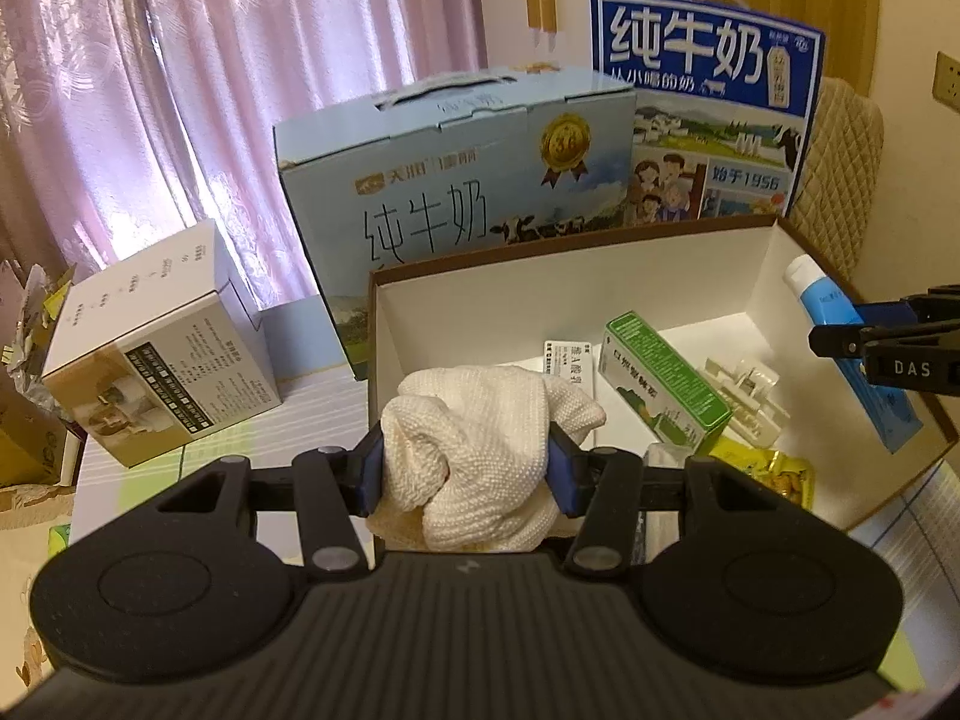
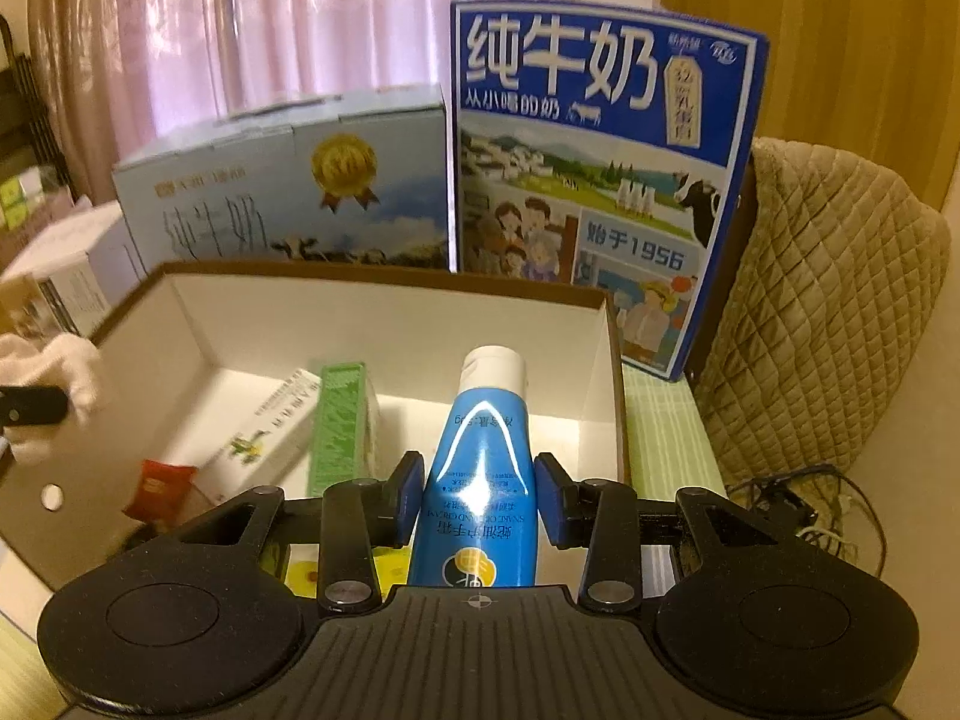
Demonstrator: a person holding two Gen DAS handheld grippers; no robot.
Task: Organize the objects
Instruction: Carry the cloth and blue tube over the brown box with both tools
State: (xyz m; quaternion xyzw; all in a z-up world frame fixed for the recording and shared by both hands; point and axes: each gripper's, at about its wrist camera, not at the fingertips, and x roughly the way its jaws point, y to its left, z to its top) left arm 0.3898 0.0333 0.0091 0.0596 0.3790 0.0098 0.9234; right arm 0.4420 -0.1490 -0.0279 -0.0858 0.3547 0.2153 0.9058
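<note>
Since the open cardboard box [image 1: 708, 252] is serving as the collecting bin, the left gripper [image 1: 468, 468] is carrying a white cloth [image 1: 480, 450] clamped between its fingers over the near rim, while the right gripper [image 2: 477, 498] is grasping a blue tube [image 2: 480, 480] above the box's interior.

Pink curtain [image 1: 180, 90] w/ light coming thru. Cream wall [image 1: 900, 18], wood door [image 2: 810, 42]. Padded tan chair [image 2: 828, 300] on the right.

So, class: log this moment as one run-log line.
left gripper: holds white cloth | right gripper: holds blue tube | both over open box
</note>
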